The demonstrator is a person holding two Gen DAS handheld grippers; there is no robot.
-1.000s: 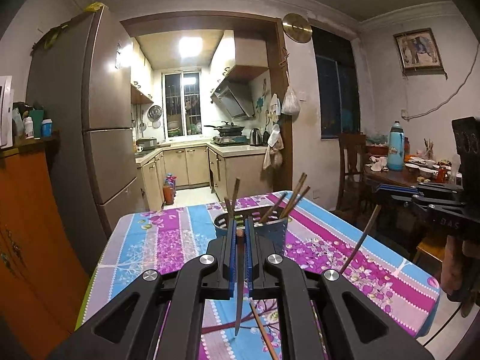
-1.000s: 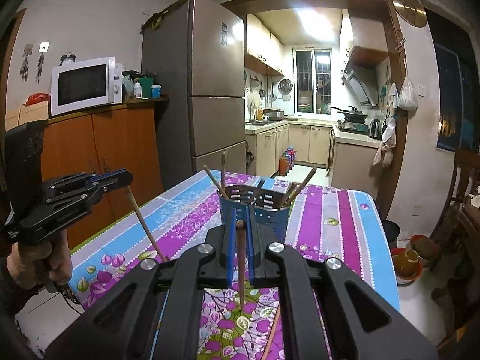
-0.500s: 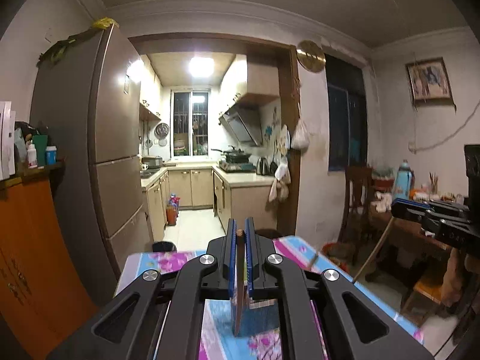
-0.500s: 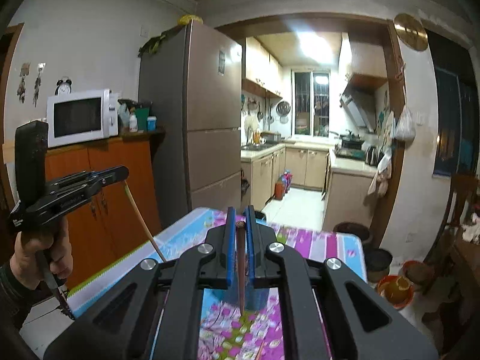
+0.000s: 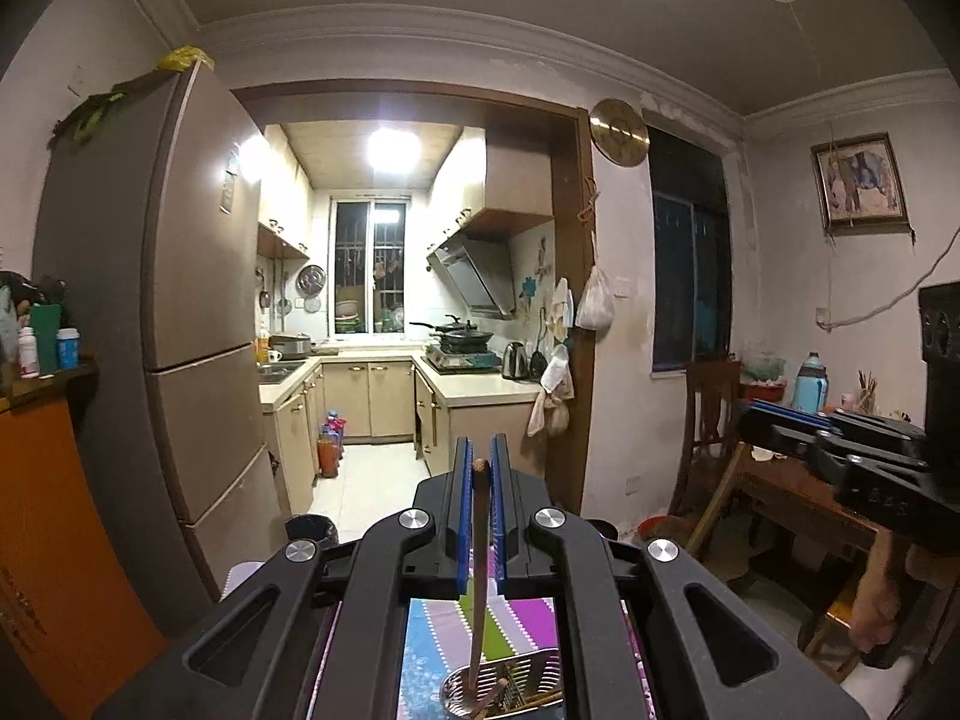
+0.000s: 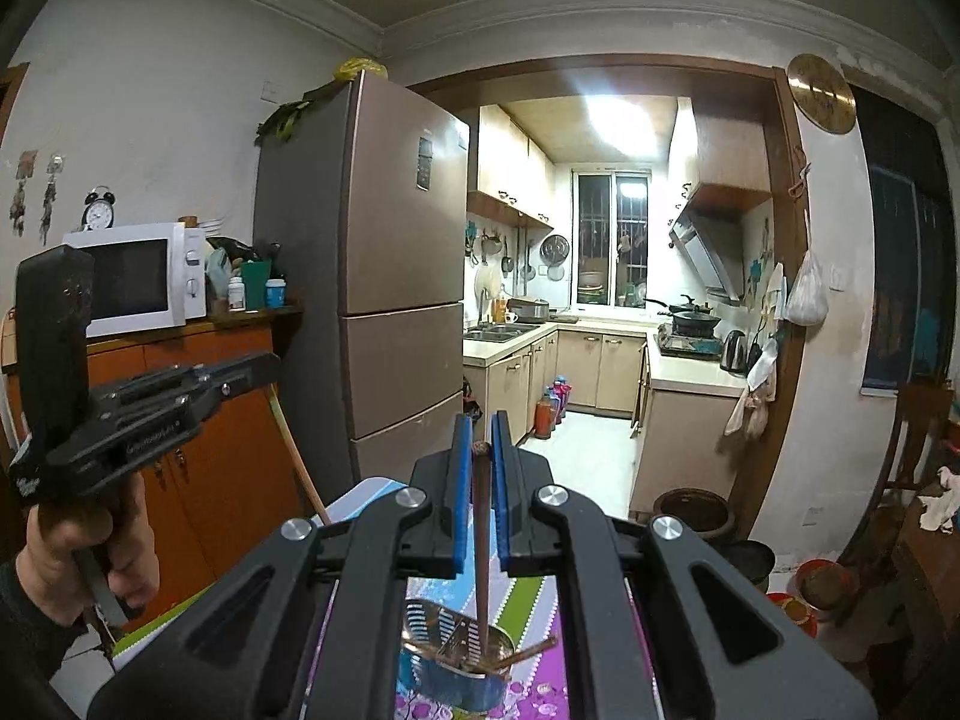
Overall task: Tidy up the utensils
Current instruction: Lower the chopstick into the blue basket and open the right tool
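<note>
- The person is carrying one chopstick in each tool: the left gripper (image 5: 479, 468) is clamping narrowly on a brown chopstick (image 5: 478, 576) that is hanging down between its blue pads, and the right gripper (image 6: 479, 450) is pinching a second chopstick (image 6: 482, 546) the same way.
- Both sticks are pointing down toward the metal utensil holder (image 6: 456, 654), which is standing on the flowered tablecloth (image 6: 534, 696) below with other chopsticks already leaning in it.
- Judging by this, the step in hand is the drop-in: each tip is hovering above the holder's slotted rim, not yet inside.
- The next move is calling for lowering each stick straight into the holder, one beside the other, then easing the jaws apart so it slides in without tipping the holder.
- Compared with a second ago, both tools are riding much higher: the holder, then level ahead of the jaws, is now sitting low beneath them, and the table is mostly gone from view.
</note>
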